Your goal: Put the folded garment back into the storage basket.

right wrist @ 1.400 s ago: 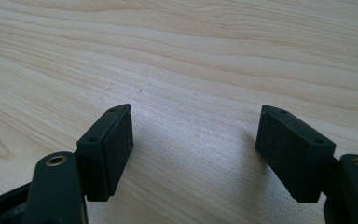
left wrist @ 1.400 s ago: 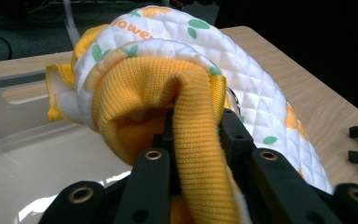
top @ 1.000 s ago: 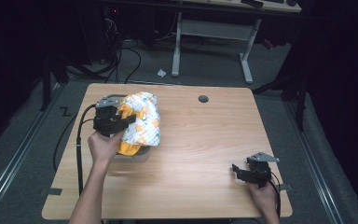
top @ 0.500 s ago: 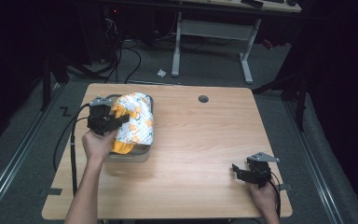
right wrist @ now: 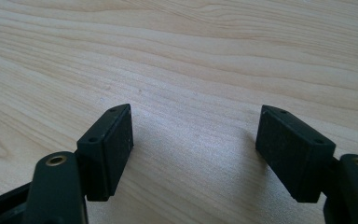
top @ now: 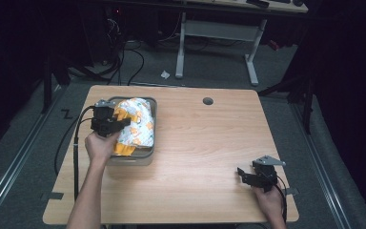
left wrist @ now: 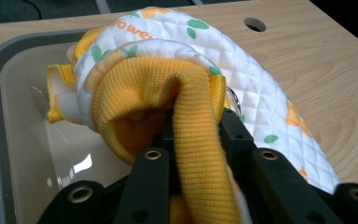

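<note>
In the left gripper view the yellow ribbed cuff (left wrist: 200,154) of the quilted garment (left wrist: 261,112) covers the tips of the left hand-held gripper (left wrist: 196,140), so its pads are hidden. The garment also hides the far wall of the grey tub (left wrist: 9,116), and the bottom edge cuts the tub off. The printed lettering on the cloth is only partly readable.

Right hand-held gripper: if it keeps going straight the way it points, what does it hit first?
Probably nothing: the right hand-held gripper, jaws open, points low across the bare light wooden table. The way looks free as far as its view shows; depth is unclear.
</note>
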The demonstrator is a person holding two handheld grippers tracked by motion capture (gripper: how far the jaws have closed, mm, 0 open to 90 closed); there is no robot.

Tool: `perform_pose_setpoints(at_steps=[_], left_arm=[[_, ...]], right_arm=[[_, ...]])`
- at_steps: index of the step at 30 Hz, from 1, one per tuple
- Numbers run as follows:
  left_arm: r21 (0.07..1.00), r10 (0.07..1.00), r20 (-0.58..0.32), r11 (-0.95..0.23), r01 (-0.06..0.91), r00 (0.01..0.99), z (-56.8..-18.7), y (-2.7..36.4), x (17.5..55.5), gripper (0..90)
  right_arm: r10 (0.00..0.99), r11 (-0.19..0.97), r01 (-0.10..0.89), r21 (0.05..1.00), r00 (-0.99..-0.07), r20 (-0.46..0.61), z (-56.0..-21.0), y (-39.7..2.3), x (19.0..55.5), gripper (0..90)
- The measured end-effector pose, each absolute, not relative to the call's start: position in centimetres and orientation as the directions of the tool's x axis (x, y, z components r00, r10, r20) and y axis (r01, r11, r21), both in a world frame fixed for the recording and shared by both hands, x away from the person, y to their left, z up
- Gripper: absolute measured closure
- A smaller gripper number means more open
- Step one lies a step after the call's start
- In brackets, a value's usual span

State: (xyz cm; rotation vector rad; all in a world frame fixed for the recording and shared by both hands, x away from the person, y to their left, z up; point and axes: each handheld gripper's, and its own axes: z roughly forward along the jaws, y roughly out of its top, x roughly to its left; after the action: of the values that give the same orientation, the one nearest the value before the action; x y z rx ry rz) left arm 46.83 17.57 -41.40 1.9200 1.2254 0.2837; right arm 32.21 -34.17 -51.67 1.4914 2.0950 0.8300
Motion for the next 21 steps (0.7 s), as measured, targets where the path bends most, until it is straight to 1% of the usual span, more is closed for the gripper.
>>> perform_pose_setpoints(at_steps=[6,11,17,18,19,20,21], left_arm=[[0.707,0.846,-0.205,-0.219,0.672,0.492,-42.6,17.2,47.6,75.2],[0.700,0.850,-0.209,-0.215,0.681,0.483,-43.1,16.9,48.0,74.9],[0.682,0.868,-0.161,-0.245,0.689,0.469,-43.7,16.4,48.7,73.3],[0.675,0.873,-0.156,-0.248,0.695,0.463,-43.8,16.3,48.8,71.1],[0.668,0.878,-0.140,-0.257,0.699,0.458,-44.0,16.2,48.9,71.1],[0.652,0.888,-0.129,-0.260,0.712,0.442,-44.2,15.8,49.1,65.3],[0.652,0.888,-0.129,-0.260,0.712,0.442,-44.2,15.8,49.1,61.6]], right_arm=[[0.946,0.240,0.685,0.688,-0.324,-0.007,-51.7,-34.2,32.2,27.7],[0.946,0.240,0.684,0.688,-0.325,-0.007,-51.7,-34.2,32.2,27.8],[0.946,0.240,0.685,0.688,-0.324,-0.007,-51.7,-34.2,32.2,27.7],[0.946,0.239,0.685,0.688,-0.323,-0.007,-51.7,-34.2,32.2,27.8],[0.946,0.239,0.685,0.688,-0.323,-0.007,-51.7,-34.2,32.2,27.8],[0.947,0.237,0.686,0.688,-0.321,-0.007,-51.7,-34.2,32.2,27.8],[0.947,0.237,0.686,0.688,-0.321,-0.007,-51.7,-34.2,32.2,27.8]])
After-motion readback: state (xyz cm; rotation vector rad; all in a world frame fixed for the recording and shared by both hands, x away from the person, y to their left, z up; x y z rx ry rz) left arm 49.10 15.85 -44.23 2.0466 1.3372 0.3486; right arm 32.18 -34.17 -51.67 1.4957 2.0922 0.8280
